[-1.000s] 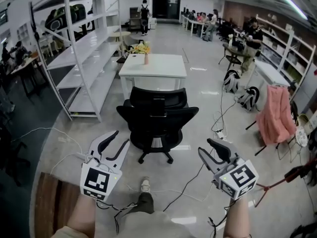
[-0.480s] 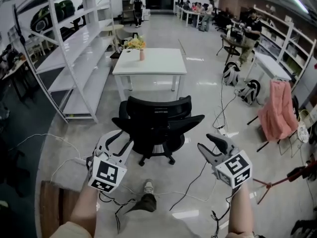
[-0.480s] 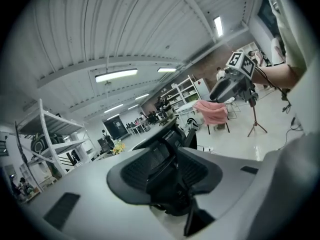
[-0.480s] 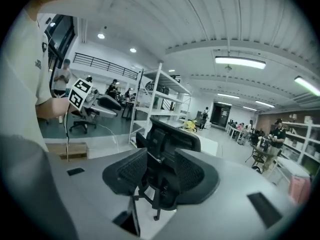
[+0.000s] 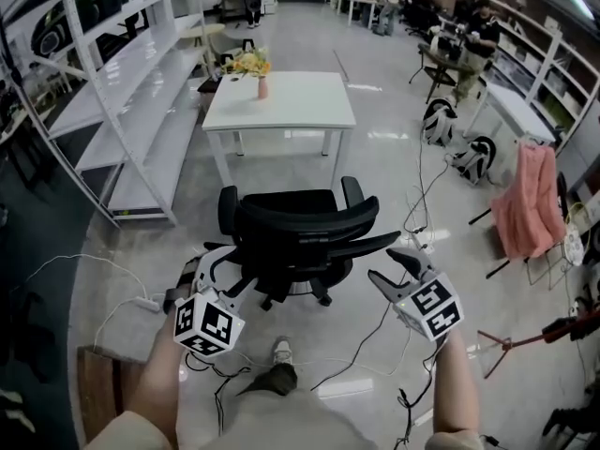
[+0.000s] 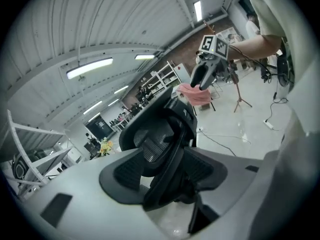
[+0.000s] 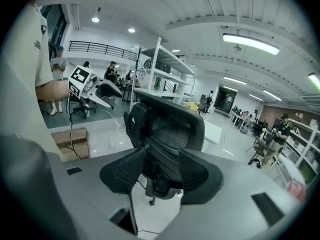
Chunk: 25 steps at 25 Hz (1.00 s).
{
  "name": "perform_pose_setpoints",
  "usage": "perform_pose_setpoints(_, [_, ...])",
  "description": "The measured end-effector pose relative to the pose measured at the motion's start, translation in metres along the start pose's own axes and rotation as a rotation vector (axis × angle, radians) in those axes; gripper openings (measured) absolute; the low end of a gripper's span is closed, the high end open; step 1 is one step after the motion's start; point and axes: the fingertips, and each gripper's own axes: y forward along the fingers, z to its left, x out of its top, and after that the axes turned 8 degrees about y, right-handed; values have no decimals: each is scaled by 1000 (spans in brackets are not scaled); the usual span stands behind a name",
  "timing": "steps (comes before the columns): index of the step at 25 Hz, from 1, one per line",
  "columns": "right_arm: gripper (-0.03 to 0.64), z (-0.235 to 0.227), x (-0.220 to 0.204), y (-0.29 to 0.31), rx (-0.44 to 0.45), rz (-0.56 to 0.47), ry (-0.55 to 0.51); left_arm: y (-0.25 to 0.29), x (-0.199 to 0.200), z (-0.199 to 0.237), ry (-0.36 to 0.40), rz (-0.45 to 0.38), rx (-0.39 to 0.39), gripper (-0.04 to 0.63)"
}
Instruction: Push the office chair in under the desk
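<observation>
Chair (image 5: pixel 298 228): on the floor short of the desk (image 5: pixel 279 101), not under it, backrest toward you.
Left gripper (image 5: pixel 230 266): at the backrest's left edge; your jaws are opening, wide apart, gripping nothing.
Right gripper (image 5: pixel 386 264): by the backrest's right edge; jaws opening, also wide, empty.
Desk: white, with a vase (image 5: pixel 262 88) at its far left.

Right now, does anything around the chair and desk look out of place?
The office chair stands apart from the white desk, slightly off square to it, not tucked under. A loose cable trails past its base.
</observation>
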Motion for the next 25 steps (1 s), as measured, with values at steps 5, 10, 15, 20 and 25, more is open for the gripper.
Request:
perform_pose_setpoints(5, [229,-24,-14,43,0,137,-39,40,-35,2,60,82,-69,262])
perform_pose_setpoints(10, [243,-39,-28,71,7,262,-136,69,-63,0,128,159,-137,262])
perform_pose_setpoints(15, [232,-44,-40,91,19,334,-217,82,-78,1,153,179,-170,245])
perform_pose_setpoints(20, [141,-49,-48,99,29,354,-240,85,-79,-9,91,164,-255,193])
perform_pose_setpoints(25, [146,-50,-46,104,74,349,-228,89,-82,-9,82,160,-304,156])
